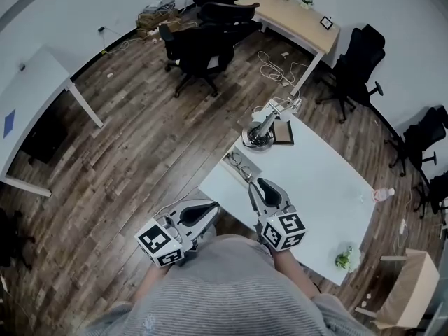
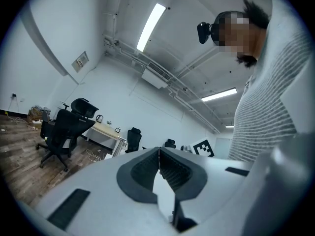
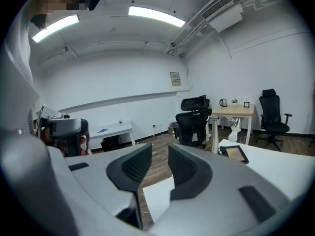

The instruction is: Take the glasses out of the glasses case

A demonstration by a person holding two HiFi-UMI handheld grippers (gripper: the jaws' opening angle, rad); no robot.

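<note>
A pair of dark-rimmed glasses (image 1: 238,164) lies near the far left edge of the white table (image 1: 315,180), on or beside a pale flat thing (image 1: 249,161) that may be the case; I cannot tell. My right gripper (image 1: 253,187) hovers just short of the glasses, its jaws a little apart and holding nothing. My left gripper (image 1: 214,208) hangs off the table's left side near my body, shut and holding nothing. The left gripper view has the left gripper (image 2: 159,151) aimed up at the room. The right gripper (image 3: 160,157) looks over the table corner (image 3: 157,195); no glasses show there.
A desk lamp (image 1: 259,136) and a small picture frame (image 1: 283,133) stand at the table's far corner. A bottle (image 1: 383,194) and a little plant (image 1: 343,259) sit on the right side. Office chairs (image 1: 199,51), a wooden desk (image 1: 294,16) and a cardboard box (image 1: 402,289) surround the table.
</note>
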